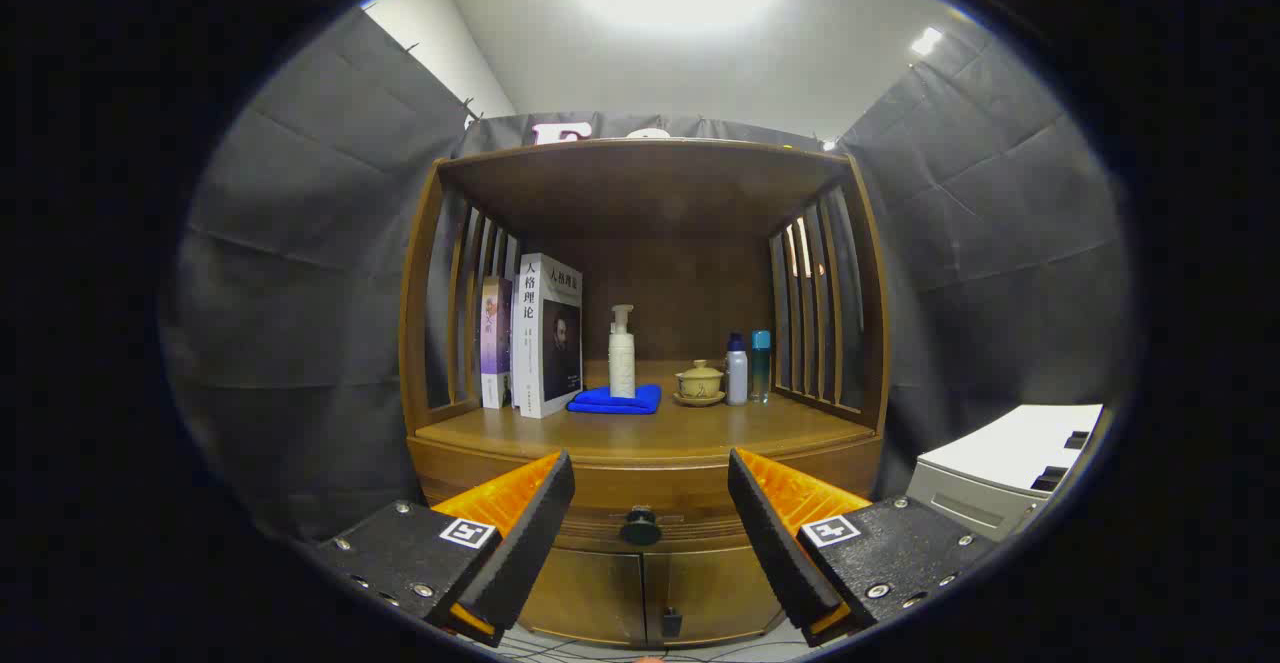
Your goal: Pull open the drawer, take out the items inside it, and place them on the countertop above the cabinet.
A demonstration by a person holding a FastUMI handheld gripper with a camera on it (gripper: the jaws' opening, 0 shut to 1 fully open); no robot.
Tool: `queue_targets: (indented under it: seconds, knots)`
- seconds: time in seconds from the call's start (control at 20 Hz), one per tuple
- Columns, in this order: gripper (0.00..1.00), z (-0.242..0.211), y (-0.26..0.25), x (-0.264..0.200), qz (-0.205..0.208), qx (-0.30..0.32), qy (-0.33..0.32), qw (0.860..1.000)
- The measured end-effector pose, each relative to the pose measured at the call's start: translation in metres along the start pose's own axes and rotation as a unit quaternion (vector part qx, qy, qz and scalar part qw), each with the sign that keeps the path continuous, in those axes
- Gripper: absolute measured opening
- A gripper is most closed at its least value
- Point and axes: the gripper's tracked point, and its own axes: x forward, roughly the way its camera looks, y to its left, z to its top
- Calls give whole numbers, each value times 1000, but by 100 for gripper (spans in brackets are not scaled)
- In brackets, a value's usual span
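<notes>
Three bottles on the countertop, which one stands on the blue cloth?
The white pump bottle, on the blue cloth. The other two stand right of the lidded cup.

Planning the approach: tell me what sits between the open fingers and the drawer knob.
Nothing: in the gripper view, the gripper is open, the drawer knob beyond it, apart.

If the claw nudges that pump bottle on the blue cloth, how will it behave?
Likely tippy: the pump bottle is tall, narrow, and stands on a soft folded blue cloth. Probably smooth plastic, so slippery. The open claw is well short of it.
</notes>
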Motion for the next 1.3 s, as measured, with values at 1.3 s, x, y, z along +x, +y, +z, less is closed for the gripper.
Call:
queue_targets:
  seconds: [1.3]
  knots:
    - [96,-34,19,29,-18,20,58,998]
